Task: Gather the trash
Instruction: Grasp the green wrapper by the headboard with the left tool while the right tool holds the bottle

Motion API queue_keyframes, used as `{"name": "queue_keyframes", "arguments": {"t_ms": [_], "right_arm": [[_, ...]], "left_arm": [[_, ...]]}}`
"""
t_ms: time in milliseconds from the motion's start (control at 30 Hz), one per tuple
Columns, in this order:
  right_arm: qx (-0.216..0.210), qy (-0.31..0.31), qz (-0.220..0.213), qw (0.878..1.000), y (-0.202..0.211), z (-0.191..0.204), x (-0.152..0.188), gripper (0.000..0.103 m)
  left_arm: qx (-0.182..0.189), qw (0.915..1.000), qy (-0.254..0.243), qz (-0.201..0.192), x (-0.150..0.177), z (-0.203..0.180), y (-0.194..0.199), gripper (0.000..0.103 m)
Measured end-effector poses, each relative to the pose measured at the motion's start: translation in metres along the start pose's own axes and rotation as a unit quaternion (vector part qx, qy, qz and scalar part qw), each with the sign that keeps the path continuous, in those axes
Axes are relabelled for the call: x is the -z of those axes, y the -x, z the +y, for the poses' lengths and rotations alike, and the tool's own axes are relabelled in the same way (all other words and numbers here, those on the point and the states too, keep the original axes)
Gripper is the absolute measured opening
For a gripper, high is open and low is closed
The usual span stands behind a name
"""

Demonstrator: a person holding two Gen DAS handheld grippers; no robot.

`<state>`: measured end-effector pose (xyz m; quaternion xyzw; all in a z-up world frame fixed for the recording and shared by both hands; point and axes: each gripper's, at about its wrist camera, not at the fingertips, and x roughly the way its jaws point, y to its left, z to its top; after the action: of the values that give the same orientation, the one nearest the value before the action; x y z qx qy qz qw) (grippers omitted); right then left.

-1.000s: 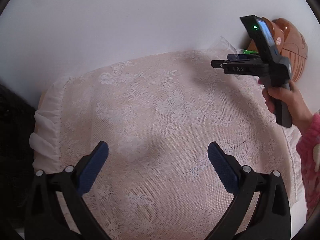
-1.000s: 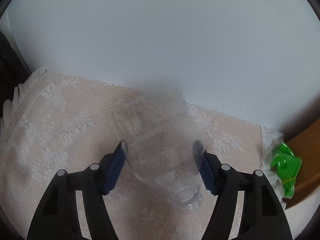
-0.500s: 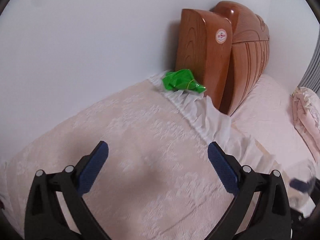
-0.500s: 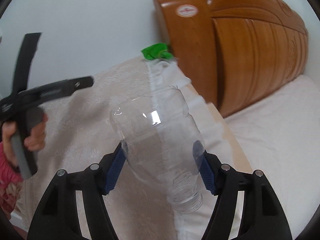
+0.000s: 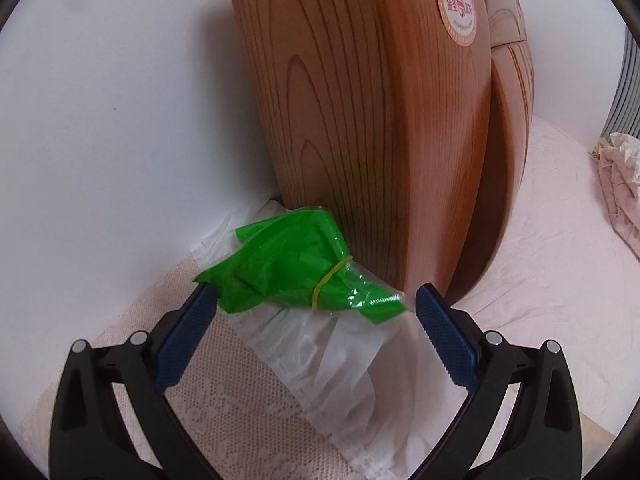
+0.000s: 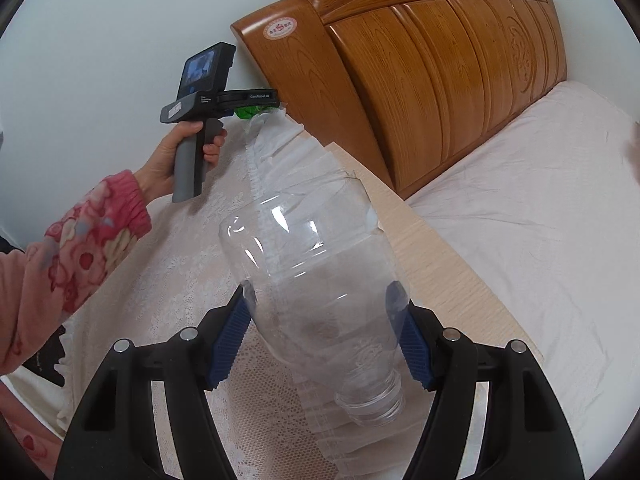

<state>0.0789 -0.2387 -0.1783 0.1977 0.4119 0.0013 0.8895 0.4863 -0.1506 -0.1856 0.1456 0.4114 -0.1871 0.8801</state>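
A crumpled green plastic wrapper (image 5: 292, 272) tied with a yellow rubber band lies on the lace-covered nightstand's far corner, against the wooden headboard. My left gripper (image 5: 310, 304) stands open around its near end, pads apart from it on both sides. In the right wrist view the wrapper (image 6: 250, 112) peeks out under the left gripper's fingers. My right gripper (image 6: 326, 334) is shut on a clear, empty plastic bottle (image 6: 316, 280), neck toward the camera, held above the nightstand's right edge.
The wooden headboard (image 5: 380, 120) rises directly behind the wrapper, with the white wall (image 5: 100, 120) on the left. The bed with its pale pink sheet (image 6: 540, 220) lies to the right. A hand in a pink patterned sleeve (image 6: 72, 248) holds the left gripper.
Both grippers swung right from the nightstand's middle toward the headboard. The left one closed in on the green wrapper, which now sits between its fingers. The bottle stayed clamped in the right gripper.
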Motion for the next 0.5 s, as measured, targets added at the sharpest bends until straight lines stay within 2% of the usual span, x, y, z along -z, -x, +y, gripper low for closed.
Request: {"name": "queue_keyframes", "arguments": {"t_ms": [33,133,167,200,233,267,367,433,500], "right_arm": [[0.000,-0.001,0.001,1.000,-0.001,0.000,-0.001,0.069],[0.002,-0.011,0.007,1.000,0.001,0.000,-0.001,0.069],[0.001,-0.013,0.008,1.000,0.004,-0.002,0.002,0.069],[0.001,-0.014,0.008,1.000,0.004,-0.005,0.002,0.069],[0.000,-0.015,0.009,1.000,0.006,-0.005,0.004,0.069],[0.001,-0.015,0.010,1.000,0.004,-0.007,0.004,0.069],[0.002,-0.012,0.010,1.000,0.004,-0.007,0.003,0.069],[0.000,-0.012,0.006,1.000,0.005,-0.007,0.003,0.069],[-0.005,-0.012,0.002,1.000,0.004,-0.005,0.002,0.069]], "left_arm": [[-0.007,1.0000,-0.002,-0.002,-0.001,0.000,-0.003,0.095],[0.002,0.9999,-0.011,-0.007,-0.002,0.003,-0.004,0.095],[0.002,0.9998,-0.014,-0.011,0.000,0.004,-0.001,0.090],[-0.004,0.9997,-0.017,-0.015,0.000,0.005,0.000,0.080],[-0.011,0.9996,-0.019,-0.016,0.001,0.008,0.002,0.078],[0.000,0.9998,-0.019,-0.011,0.003,0.014,0.002,0.075],[0.020,0.9997,-0.010,0.008,0.005,0.025,0.002,0.045],[0.021,0.9997,-0.013,0.004,0.008,0.028,0.007,0.039],[0.017,0.9996,-0.024,0.001,0.014,0.028,0.015,0.029]]}}
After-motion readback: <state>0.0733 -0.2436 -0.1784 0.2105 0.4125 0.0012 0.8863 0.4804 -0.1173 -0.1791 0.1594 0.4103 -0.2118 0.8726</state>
